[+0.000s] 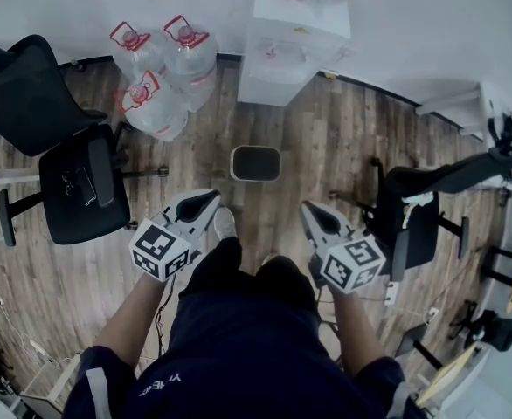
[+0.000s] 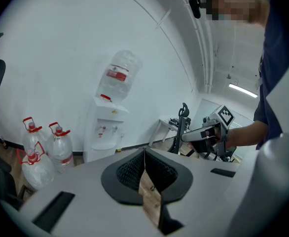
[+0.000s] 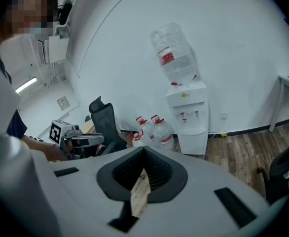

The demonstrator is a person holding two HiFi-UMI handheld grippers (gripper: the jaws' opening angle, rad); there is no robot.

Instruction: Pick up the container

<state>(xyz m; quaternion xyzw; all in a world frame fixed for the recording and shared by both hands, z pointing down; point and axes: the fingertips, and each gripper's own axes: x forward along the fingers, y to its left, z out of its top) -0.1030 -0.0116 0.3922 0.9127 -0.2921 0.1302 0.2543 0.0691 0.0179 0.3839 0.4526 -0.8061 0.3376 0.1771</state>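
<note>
A small white bin with a dark inside (image 1: 256, 163) stands on the wooden floor, ahead of the person's feet and in front of the water dispenser (image 1: 295, 33). My left gripper (image 1: 205, 202) hangs at knee height to the near left of the bin, well apart from it. My right gripper (image 1: 312, 214) hangs to its near right, also apart. Both are shut with nothing held; in the left gripper view (image 2: 144, 153) and the right gripper view (image 3: 144, 150) the black pads meet at a thin seam. Neither gripper view shows the bin.
Three clear water jugs with red handles (image 1: 155, 68) stand at the wall left of the dispenser. A black office chair (image 1: 72, 168) is on the left, another chair (image 1: 431, 208) on the right. A white desk leg (image 1: 453, 103) is at the far right.
</note>
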